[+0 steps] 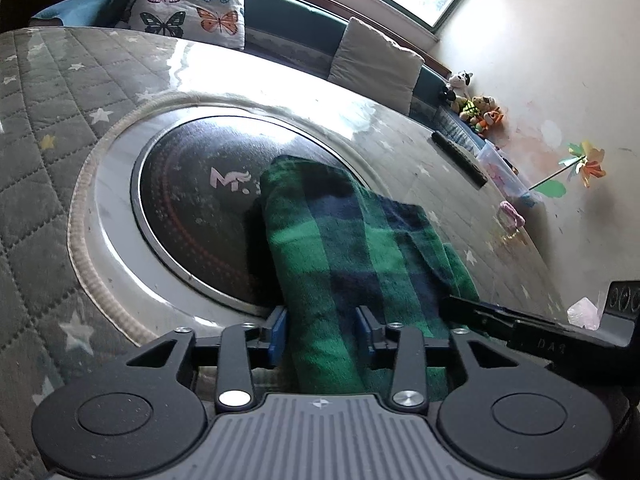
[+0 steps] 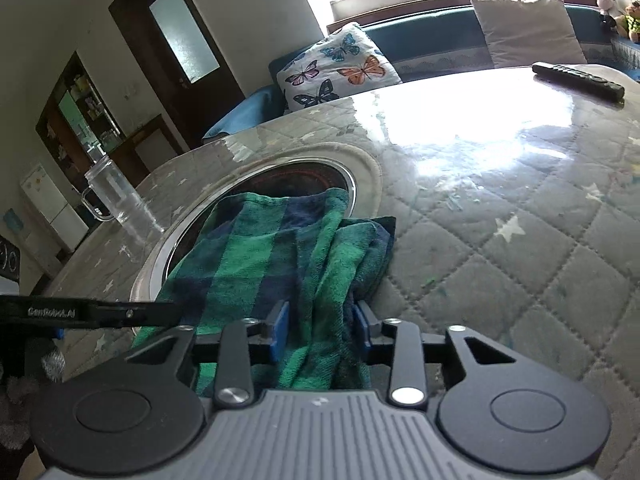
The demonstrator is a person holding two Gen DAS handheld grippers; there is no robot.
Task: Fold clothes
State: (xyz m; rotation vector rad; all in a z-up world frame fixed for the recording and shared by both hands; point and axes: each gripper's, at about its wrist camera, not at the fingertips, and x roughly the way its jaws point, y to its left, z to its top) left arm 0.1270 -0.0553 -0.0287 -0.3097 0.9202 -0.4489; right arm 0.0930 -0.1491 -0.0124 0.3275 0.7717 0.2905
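Observation:
A green and navy checked cloth [image 1: 352, 248] lies folded into a long strip on the table, its far end over a round black cooktop [image 1: 200, 204]. My left gripper [image 1: 322, 328] has its blue pads on either side of the cloth's near end, shut on it. In the right wrist view the same cloth [image 2: 264, 248] runs away from me, and my right gripper [image 2: 320, 328] is shut on its near end. Each gripper's body shows at the edge of the other's view.
The round table has a quilted star-print cover [image 2: 520, 240] under glossy plastic. A remote control [image 2: 578, 80] lies at the far side. A clear glass mug [image 2: 116, 196] stands left of the cooktop. Cushions [image 1: 192, 8] and soft toys [image 1: 476, 108] sit on the bench behind.

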